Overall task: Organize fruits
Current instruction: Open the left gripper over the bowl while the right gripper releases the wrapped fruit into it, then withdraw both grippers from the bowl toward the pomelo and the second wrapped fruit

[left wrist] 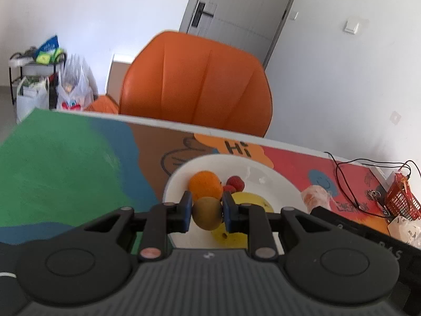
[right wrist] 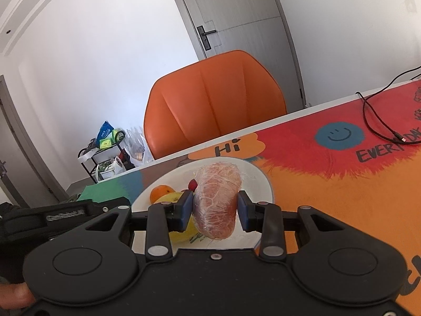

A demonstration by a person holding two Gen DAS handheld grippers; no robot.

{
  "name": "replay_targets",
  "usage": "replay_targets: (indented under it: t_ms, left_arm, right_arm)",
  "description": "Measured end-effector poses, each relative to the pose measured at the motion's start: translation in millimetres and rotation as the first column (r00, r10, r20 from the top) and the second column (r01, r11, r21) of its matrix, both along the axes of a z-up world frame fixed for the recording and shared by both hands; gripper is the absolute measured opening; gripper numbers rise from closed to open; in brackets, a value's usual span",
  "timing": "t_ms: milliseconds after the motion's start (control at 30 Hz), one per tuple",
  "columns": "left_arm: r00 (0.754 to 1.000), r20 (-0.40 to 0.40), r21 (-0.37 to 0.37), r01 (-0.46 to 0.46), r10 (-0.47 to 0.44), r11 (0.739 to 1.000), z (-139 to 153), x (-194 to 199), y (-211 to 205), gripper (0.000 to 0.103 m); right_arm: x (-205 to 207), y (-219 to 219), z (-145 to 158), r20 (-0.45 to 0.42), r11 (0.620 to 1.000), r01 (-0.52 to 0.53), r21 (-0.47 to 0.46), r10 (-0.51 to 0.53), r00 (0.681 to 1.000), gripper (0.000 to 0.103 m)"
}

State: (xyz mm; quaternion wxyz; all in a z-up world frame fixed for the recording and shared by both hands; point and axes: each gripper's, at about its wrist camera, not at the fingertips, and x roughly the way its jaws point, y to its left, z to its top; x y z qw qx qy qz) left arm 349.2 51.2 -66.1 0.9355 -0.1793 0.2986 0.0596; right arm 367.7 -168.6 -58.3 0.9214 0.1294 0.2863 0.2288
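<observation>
A white plate (left wrist: 276,181) lies on the colourful table mat and holds an orange (left wrist: 205,184), two red berries (left wrist: 235,183) and a yellow fruit (left wrist: 250,200). My left gripper (left wrist: 206,212) is shut on a brown-green kiwi (left wrist: 207,213) just above the plate's near side. My right gripper (right wrist: 215,208) is shut on a plastic-wrapped reddish fruit (right wrist: 217,200) above the same plate (right wrist: 259,181). The orange (right wrist: 160,192), a berry (right wrist: 193,184) and the yellow fruit (right wrist: 171,197) show behind it. The wrapped fruit also shows at the right in the left wrist view (left wrist: 315,197).
An orange chair (left wrist: 197,84) stands behind the table's far edge. A small red basket (left wrist: 401,200) and black cables (left wrist: 350,179) lie at the right end of the mat. A cable (right wrist: 379,115) crosses the red area. A cluttered cart (left wrist: 34,73) stands far left.
</observation>
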Motion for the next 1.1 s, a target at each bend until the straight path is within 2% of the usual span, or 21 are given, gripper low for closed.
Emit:
replay_targets:
  t_ms: [67,133,167,233,367,467,533,733,1000,1100]
  left_arm:
    - [1.0,-0.026,0.006,0.003,-0.003,1.0,-5.5,7.2,-1.4,0.027]
    - [1.0,-0.012,0.018,-0.013,0.014,1.0,-5.5,5.8,-0.7,0.039]
    - [1.0,-0.008,0.009,-0.012,0.012,1.0,-6.0,5.5,0.6,0.041]
    - [1.0,-0.008,-0.017,-0.014,0.014,1.0,-6.6,3.2,4.8,0.049]
    - [0.999,-0.007,-0.028,-0.042,0.042,0.999,-3.4,-5.3,9.5,0.051]
    - [0.999,0.004,-0.029,-0.041,0.042,0.999,1.0,-13.9,9.8,0.056]
    - [0.999,0.002,-0.018,-0.045,0.045,0.999,3.5,-20.6,7.3,0.065]
    - [0.999,0.018,-0.031,-0.045,0.045,0.999,14.5,-45.4,7.3,0.071]
    - [0.999,0.035,-0.034,-0.035,0.037,0.999,25.0,-83.3,6.4,0.08]
    - [0.999,0.031,-0.026,-0.028,0.029,0.999,27.2,-96.2,5.7,0.081]
  right_arm:
    - [5.4,-1.4,-2.4,-0.014,1.0,0.002,0.014,-0.001,1.0,0.038]
    - [8.4,-4.2,-4.2,-0.009,1.0,0.015,0.021,-0.015,1.0,0.044]
    - [9.2,-5.8,-5.5,-0.012,1.0,0.019,0.018,-0.019,1.0,0.047]
    - [9.1,-8.9,-6.7,-0.014,0.999,0.028,0.023,-0.027,1.0,0.047]
    - [6.7,-14.9,-8.5,-0.023,0.999,0.038,0.031,-0.038,0.999,0.047]
    - [0.7,-16.0,-7.7,-0.027,0.999,0.034,0.036,-0.033,0.999,0.047]
    - [-5.5,-16.4,-7.0,-0.025,0.999,0.032,0.034,-0.031,0.999,0.047]
    - [-24.6,-23.1,-6.3,-0.039,0.998,0.045,0.05,-0.043,0.998,0.05]
    - [-60.4,-29.2,3.0,-0.014,0.996,0.059,0.06,-0.059,0.998,0.069]
    - [-75.0,-32.3,6.5,0.002,0.996,0.06,0.068,-0.06,0.998,0.072]
